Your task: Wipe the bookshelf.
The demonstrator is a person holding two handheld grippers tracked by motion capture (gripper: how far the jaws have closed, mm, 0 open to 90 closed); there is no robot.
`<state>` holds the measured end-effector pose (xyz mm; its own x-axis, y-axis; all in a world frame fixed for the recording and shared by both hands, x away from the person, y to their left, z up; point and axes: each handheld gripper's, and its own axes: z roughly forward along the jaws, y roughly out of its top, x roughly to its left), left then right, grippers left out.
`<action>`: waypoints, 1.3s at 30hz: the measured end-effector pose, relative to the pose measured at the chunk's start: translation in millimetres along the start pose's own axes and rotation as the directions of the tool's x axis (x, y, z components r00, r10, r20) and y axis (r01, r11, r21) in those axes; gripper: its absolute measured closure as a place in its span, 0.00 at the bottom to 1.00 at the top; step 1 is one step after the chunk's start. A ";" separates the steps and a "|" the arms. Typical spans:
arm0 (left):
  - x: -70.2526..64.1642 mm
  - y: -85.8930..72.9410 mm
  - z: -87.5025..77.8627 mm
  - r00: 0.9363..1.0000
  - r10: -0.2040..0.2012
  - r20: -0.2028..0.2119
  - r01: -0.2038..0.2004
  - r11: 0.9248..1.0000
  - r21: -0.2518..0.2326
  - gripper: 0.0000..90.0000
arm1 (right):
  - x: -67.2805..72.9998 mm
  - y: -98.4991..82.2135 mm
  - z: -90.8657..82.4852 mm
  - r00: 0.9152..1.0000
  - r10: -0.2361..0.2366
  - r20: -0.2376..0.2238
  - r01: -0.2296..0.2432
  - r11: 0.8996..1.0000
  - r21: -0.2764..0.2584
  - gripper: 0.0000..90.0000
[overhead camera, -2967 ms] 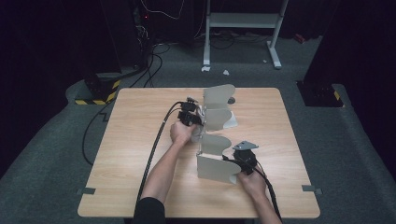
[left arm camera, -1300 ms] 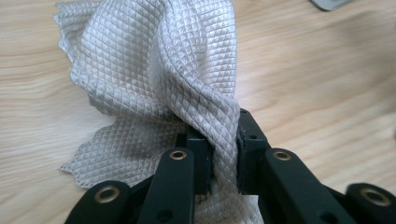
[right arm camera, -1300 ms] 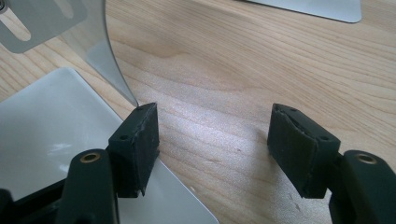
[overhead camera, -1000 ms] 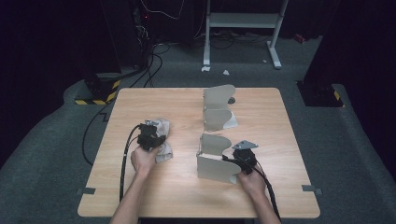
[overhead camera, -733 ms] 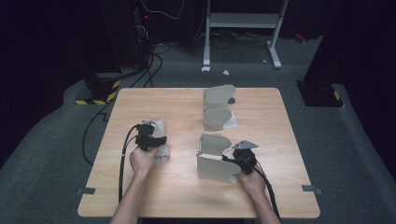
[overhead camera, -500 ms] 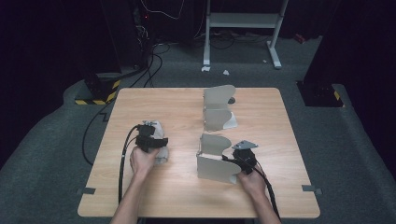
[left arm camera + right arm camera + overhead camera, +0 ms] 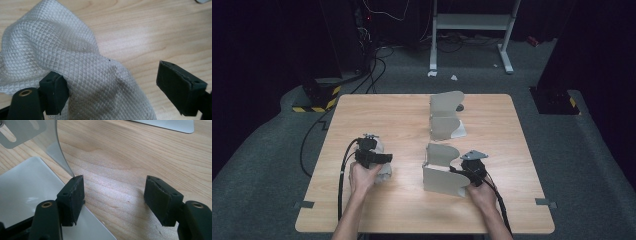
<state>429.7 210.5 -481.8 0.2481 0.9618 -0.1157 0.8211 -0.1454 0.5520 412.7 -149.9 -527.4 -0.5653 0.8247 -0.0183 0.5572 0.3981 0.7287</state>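
Wooden worktop [image 7: 412, 120]: left gripper [image 7: 110, 92] wide, just opened, white cloth [image 7: 50, 50] loose between its jaws; right gripper [image 7: 113, 200] wide, beside grey metal stand [image 7: 441, 172].

The cloth [image 7: 62, 57] is white with a fine diamond weave; the table [image 7: 382, 115] is pale wood grain, the bookends [image 7: 444, 120] grey.

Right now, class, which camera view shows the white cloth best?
The left gripper view: the white cloth shows its quilted weave, bunched between open jaws. The high view shows a small pale lump under the left gripper.
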 end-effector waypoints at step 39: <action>-49.0 -55.3 -16.9 0.975 0.112 0.194 -0.078 0.982 -0.173 0.17 | 10.7 -1.9 -3.4 1.000 0.006 0.021 -0.005 1.000 -0.020 0.68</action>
<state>363.4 175.3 -492.7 0.4334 0.8760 -0.2116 0.6978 -0.1776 0.6940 403.5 -143.2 -526.7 -0.5490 0.8353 -0.0288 0.5476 0.3855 0.7427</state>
